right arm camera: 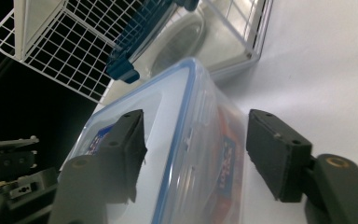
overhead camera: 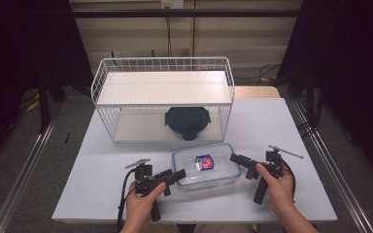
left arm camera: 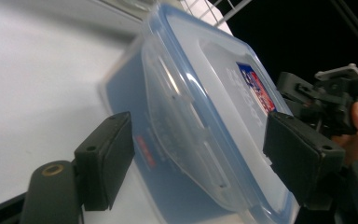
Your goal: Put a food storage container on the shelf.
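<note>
Closing in: both tongs aimed at the clear box [overhead camera: 205, 167] from either end, nothing grabbed yet
Left tong [overhead camera: 179, 174]: jaws spread wide, one on each side of the box's short end, not touching as far as visible; left gripper view has the lid's latch flap sitting right between the pads [left arm camera: 106, 158]
Right tong [overhead camera: 234, 158]: also gaping, tip just at the opposite short end; in the right gripper view the box edge runs up between the two jaws, small gap on both sides
Box location: flat on the table [overhead camera: 102, 160], directly between the two tongs, lid on, sticker [overhead camera: 204, 162] on top
Beyond the tongs: white wire rack [overhead camera: 162, 97], well past the box, with a dark round lidded container [overhead camera: 188, 121] on its lower shelf
Handling guess: stiff plastic, smooth and probably slippery on the walls; reddish stuff inside so likely some weight, not fragile
Where to grab: under the lid rim or on the latch flaps at the short ends, pads get a lip to catch there instead of sliding off the slick sides
Watch out: squeezing one end alone could tip or skid it on the table, so probably both ends together
</note>
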